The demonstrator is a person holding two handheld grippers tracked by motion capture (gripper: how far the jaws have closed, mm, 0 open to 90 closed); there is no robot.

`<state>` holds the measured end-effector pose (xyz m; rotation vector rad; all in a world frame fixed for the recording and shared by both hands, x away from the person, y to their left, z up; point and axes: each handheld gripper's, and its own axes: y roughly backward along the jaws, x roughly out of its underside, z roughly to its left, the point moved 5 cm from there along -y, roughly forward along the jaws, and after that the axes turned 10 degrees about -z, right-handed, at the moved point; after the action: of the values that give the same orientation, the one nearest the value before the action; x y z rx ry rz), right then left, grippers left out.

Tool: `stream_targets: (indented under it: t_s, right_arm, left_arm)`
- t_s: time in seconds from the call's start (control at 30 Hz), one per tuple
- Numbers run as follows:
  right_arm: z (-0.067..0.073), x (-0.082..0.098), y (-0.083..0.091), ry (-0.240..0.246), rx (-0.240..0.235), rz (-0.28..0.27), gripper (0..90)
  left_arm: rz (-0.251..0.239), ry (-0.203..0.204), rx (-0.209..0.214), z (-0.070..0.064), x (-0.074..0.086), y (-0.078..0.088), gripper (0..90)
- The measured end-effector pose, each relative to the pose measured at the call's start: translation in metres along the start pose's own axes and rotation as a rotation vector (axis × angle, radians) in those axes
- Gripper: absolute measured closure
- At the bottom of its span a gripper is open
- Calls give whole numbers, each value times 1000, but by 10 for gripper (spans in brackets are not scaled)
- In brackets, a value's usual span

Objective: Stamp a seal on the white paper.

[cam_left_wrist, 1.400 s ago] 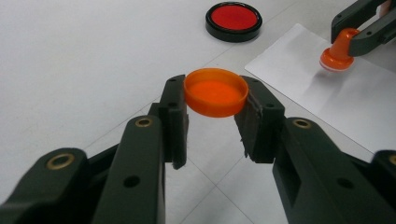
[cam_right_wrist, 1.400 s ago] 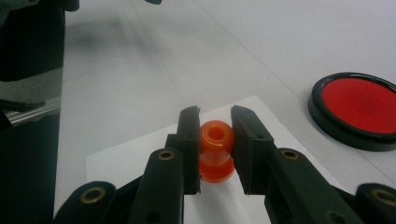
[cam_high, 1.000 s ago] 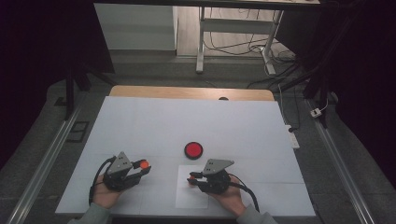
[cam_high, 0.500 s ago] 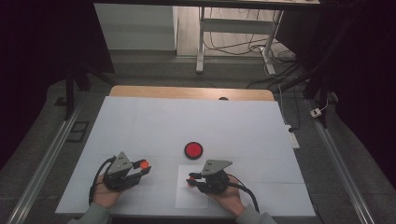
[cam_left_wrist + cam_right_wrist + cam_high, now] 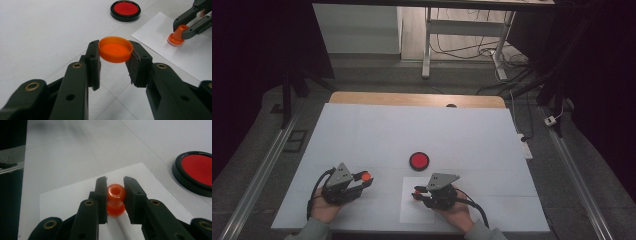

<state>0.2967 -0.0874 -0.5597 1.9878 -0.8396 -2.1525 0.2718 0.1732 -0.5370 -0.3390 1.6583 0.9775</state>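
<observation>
Nothing has really changed from a second ago: both your hands sit in the same spots near the front edge of the bench (image 5: 362, 135), and the red disc hasn't budged either.

Your left hand-held gripper (image 5: 362, 180) is closed on an orange cap (image 5: 115, 49). In the left gripper view you can see it pinched by its rim between the two pads, hollow side up, held clear above the white surface. Nothing is inside the cap as far as I can tell.

Your right hand-held gripper (image 5: 417, 194) is clamped on a small orange stamp-like piece (image 5: 116, 200) with a narrow neck and a flared foot. The jaws squeeze the upper part, and the foot looks to rest on the white sheet of paper (image 5: 412, 216) lying on the bench. The top of the piece has a little round hole in it.

The shallow black dish with the red inside (image 5: 419, 160) sits just beyond the paper's far edge, between your two hands and a bit further out. It's apart from both grippers, and only that flat red fill shows in it.
</observation>
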Motion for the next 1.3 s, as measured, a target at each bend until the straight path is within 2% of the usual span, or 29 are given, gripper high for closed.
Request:
stream_targets:
  t_s: [0.57,1.3]
  right_arm:
    - [1,2,-1,-17,7,-17,730]
    - [1,3,-1,-16,10,-23,731]
  left_arm:
    - [-1,1,-2,-1,0,0,646]
    - [-3,1,-3,0,-1,1,646]
